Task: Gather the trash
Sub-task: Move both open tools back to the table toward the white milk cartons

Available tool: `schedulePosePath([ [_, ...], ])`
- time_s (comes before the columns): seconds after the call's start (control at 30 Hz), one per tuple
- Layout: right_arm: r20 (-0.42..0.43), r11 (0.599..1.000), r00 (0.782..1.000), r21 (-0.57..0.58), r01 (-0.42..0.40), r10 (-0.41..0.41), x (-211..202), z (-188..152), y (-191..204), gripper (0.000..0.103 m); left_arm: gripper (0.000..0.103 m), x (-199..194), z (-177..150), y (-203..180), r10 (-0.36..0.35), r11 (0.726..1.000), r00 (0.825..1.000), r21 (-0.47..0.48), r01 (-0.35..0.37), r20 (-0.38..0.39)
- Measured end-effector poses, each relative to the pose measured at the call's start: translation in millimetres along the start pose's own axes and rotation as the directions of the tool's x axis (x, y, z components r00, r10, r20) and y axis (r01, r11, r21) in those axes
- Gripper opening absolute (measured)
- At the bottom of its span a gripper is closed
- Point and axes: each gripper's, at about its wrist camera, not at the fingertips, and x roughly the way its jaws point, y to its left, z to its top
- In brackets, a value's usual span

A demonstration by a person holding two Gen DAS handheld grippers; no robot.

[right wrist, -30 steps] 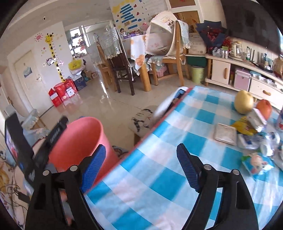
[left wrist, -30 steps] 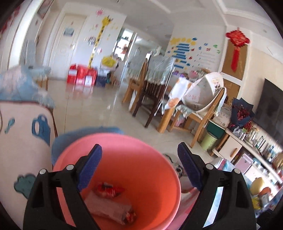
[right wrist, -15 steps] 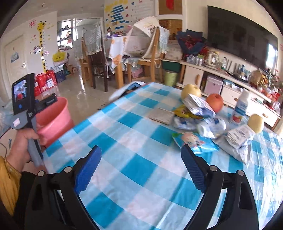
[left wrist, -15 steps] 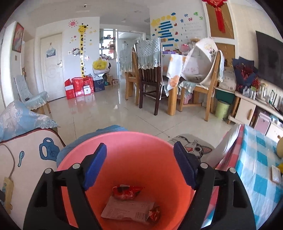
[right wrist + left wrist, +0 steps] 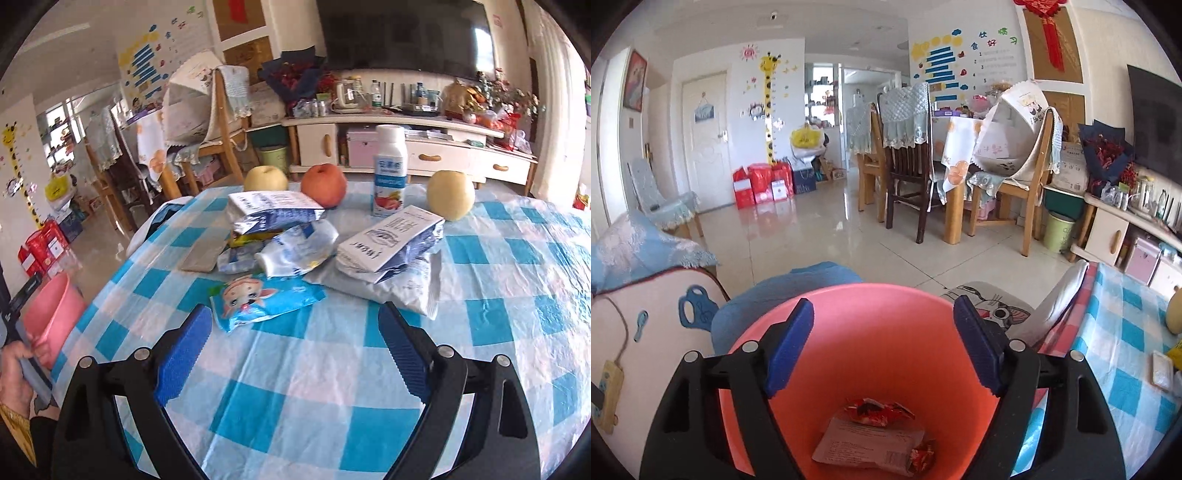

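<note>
A pink bin (image 5: 871, 354) fills the lower left wrist view, holding a red wrapper (image 5: 879, 410) and a pale flat packet (image 5: 868, 443). My left gripper (image 5: 882, 332) hangs open over its mouth with nothing between the pads. My right gripper (image 5: 295, 317) is open above the blue-checked tablecloth (image 5: 295, 387), just short of a blue cartoon snack packet (image 5: 266, 299). Behind that lie a crushed plastic pouch (image 5: 295, 251), two flattened milk cartons (image 5: 391, 240) (image 5: 273, 210) and a white bag (image 5: 388, 284). The bin (image 5: 48, 317) also shows at the table's left edge.
Two pale pears (image 5: 266, 177) (image 5: 450, 199), a red apple (image 5: 324, 184) and an upright yoghurt bottle (image 5: 389, 170) stand behind the pile. A flat grey card (image 5: 201, 258) lies left of it. A cat-print stool (image 5: 993, 310) and cushioned seat (image 5: 646, 325) flank the bin.
The right gripper swung from the bin side across the table to face the trash pile, and its jaws widened. The left view rolled level over the bin and its jaws narrowed a little.
</note>
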Motion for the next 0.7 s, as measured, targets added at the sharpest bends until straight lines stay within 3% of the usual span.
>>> schedulePosePath([
  [0.1, -0.009, 0.996, 0.999, 0.079, 0.047, -0.046, 0, 6, -29, 0.091, 0.079, -4, -3, -11, 0.022, 0.997, 0.999, 0.070, -0.025, 0.038],
  [0.27, -0.031, 0.974, 0.994, 0.201, 0.107, -0.103, 2, 11, -71, 0.091, 0.079, -37, 3, -14, -0.003, 0.999, 0.984, 0.052, -0.007, 0.176],
  [0.4, -0.063, 0.946, 0.991, 0.297, 0.130, -0.117, 10, 13, -99, 0.093, 0.079, -66, 3, -30, -0.160, 0.985, 0.960, 0.102, 0.140, 0.230],
  [0.53, -0.089, 0.925, 0.993, 0.366, 0.101, -0.073, 26, 13, -114, 0.094, 0.079, -94, 5, -65, -0.375, 0.920, 0.904, 0.203, 0.335, 0.206],
  [0.6, -0.101, 0.919, 0.993, 0.382, 0.092, -0.057, 34, 16, -116, 0.094, 0.079, -104, 6, -86, -0.488, 0.859, 0.861, 0.257, 0.443, 0.147],
  [0.7, -0.095, 0.919, 0.995, 0.387, 0.074, -0.040, 43, 20, -120, 0.094, 0.083, -119, 5, -131, -0.642, 0.726, 0.766, 0.347, 0.594, 0.034],
])
